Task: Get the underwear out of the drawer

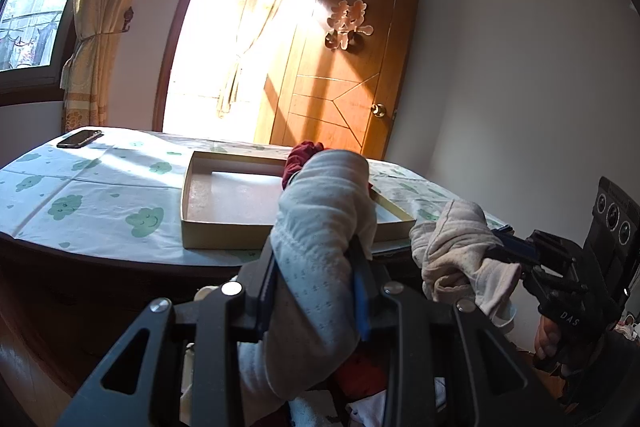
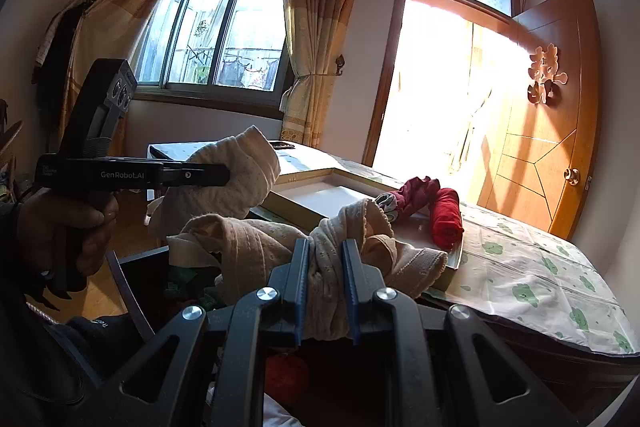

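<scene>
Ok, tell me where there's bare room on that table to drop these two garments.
The shallow box is bare across its left and middle floor; its far right corner is crowded with the rolled red garments. The cloud-print tablecloth lies bare between the box and the phone, and again right of the box.

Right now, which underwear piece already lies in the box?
The rolled red underwear at the box's far end; both pale pieces hang clamped in the grippers.
</scene>
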The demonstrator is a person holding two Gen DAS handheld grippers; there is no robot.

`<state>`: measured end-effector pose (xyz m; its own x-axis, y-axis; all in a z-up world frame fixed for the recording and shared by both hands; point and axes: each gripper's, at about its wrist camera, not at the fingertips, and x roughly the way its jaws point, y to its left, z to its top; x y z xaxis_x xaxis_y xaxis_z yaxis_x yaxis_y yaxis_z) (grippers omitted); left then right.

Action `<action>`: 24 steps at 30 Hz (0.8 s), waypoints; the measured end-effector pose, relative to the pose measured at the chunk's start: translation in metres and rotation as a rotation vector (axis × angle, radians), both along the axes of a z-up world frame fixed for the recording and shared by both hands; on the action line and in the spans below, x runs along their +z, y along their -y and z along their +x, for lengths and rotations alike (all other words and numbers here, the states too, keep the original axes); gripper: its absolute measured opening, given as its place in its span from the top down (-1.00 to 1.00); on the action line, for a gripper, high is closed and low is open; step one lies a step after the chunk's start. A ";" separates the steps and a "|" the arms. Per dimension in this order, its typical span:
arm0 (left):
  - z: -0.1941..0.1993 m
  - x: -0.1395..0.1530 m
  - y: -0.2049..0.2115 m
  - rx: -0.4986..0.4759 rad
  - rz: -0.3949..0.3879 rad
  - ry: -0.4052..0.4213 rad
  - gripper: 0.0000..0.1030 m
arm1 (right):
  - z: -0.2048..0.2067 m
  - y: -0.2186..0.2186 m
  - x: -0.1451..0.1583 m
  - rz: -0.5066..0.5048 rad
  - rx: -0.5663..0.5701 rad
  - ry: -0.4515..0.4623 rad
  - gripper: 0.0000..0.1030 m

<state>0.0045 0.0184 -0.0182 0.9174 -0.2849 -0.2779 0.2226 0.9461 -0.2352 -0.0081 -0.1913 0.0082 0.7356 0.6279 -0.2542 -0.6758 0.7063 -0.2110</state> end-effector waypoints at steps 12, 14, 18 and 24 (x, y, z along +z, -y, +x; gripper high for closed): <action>0.023 0.029 -0.005 -0.007 0.010 0.013 0.41 | 0.021 -0.014 0.025 -0.039 0.021 0.070 0.66; 0.028 0.036 -0.005 -0.004 0.018 0.022 0.41 | 0.027 -0.017 0.030 -0.042 0.025 0.079 0.66; 0.038 0.045 -0.005 -0.003 0.032 0.033 0.41 | 0.040 -0.022 0.039 -0.045 0.030 0.090 0.66; 0.058 0.049 -0.007 -0.006 0.025 0.016 0.41 | 0.054 -0.031 0.046 -0.078 0.036 0.109 0.66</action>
